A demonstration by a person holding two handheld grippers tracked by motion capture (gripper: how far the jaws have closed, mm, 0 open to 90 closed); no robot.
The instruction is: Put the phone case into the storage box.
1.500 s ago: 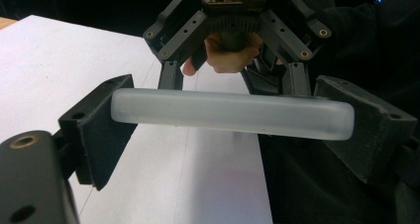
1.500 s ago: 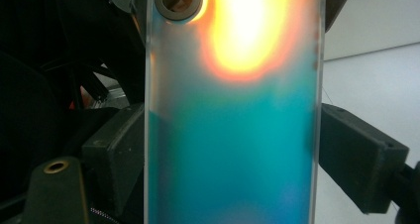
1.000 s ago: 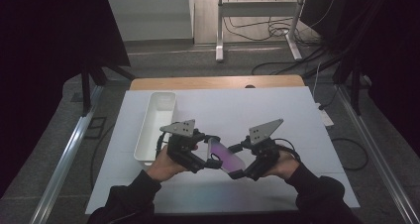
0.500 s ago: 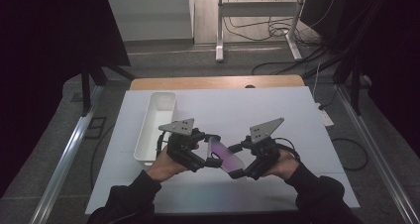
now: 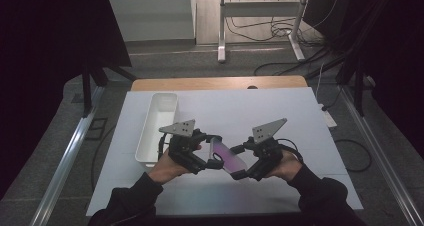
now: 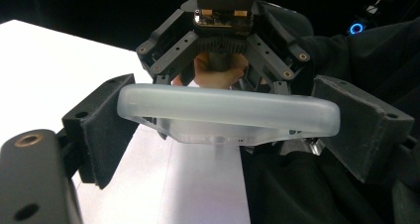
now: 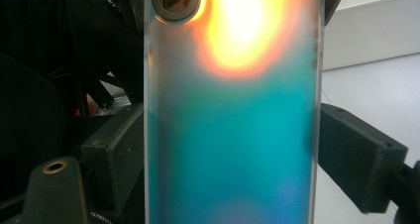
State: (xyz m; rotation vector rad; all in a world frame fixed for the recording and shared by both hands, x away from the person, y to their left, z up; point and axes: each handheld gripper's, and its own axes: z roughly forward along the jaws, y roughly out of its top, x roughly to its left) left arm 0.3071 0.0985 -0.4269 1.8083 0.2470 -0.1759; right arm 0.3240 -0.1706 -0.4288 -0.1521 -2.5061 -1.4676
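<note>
High view, phone case (image 5: 228,156) held between both grippers above the surface (image 5: 280,111), right gripper (image 5: 243,160) jaws clamped on its sides, left gripper (image 5: 214,158) jaws just easing apart, case end between them, contact unclear.

Your high view looks forward and down over the white table (image 5: 300,116). Each gripper view rides close behind its jaws, facing the other; all three share the phone case (image 5: 227,156) (image 6: 228,110) (image 7: 233,135).
</note>
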